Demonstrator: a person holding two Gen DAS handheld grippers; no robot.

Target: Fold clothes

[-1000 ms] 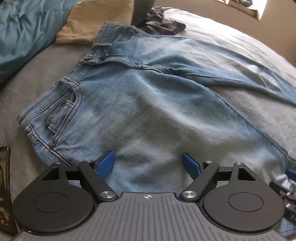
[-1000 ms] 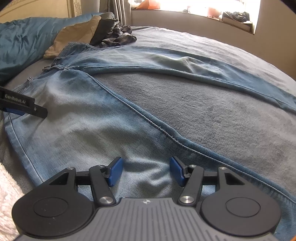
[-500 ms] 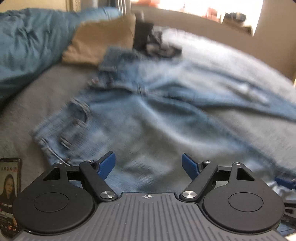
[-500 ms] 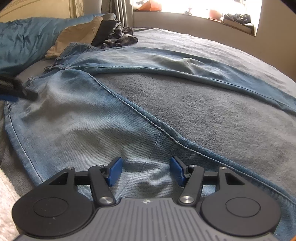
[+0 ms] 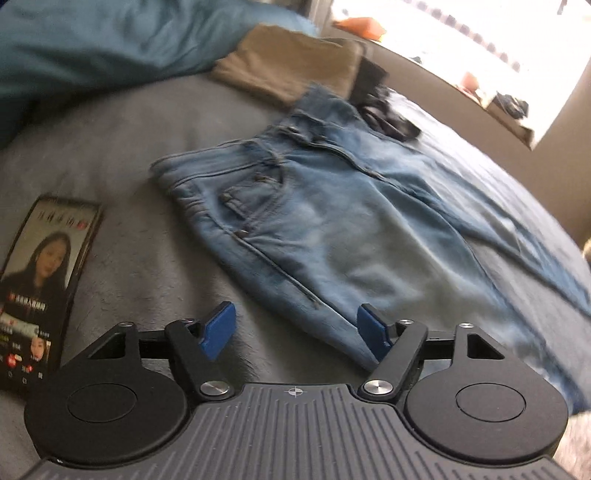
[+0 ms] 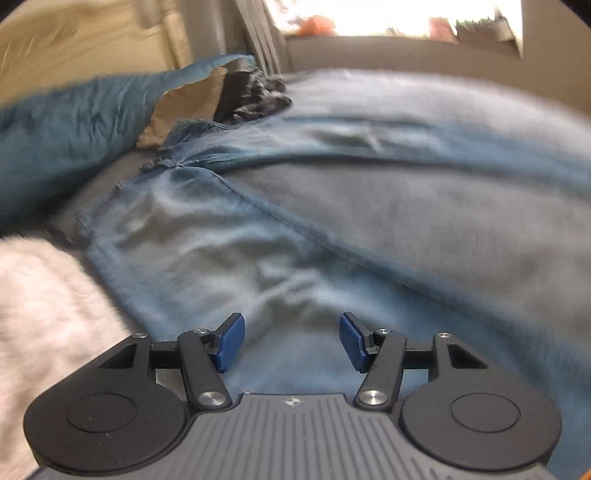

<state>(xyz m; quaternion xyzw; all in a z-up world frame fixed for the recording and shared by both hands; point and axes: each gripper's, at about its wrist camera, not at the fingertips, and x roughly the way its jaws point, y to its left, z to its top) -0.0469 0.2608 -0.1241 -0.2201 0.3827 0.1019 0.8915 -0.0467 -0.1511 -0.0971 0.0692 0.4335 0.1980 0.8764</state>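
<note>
Light-blue jeans point(image 5: 332, 229) lie spread flat on the grey bed cover point(image 5: 129, 140), waistband toward the pillows, legs apart and running off to the right. My left gripper point(image 5: 296, 330) hovers over the near side seam at the hip; its jaws are closing, with the seam's edge between the blue pads and no pad pressing on it. In the right wrist view the jeans point(image 6: 221, 251) fill the middle, blurred. My right gripper point(image 6: 291, 341) stands open above the near leg, nothing pinched between its pads.
A phone point(image 5: 40, 288) with a lit screen lies on the cover at the left. A folded tan garment point(image 5: 291, 62), dark clothes point(image 5: 384, 114) and a teal duvet point(image 5: 92, 40) sit beyond the waistband. A white fluffy sleeve point(image 6: 40, 317) shows at the left. A bright windowsill point(image 6: 406, 33) lies behind.
Both grippers have drawn back toward the near side of the jeans. The left one slid left to the hip seam, rolled, and its jaws narrowed. The phone came into full view.
</note>
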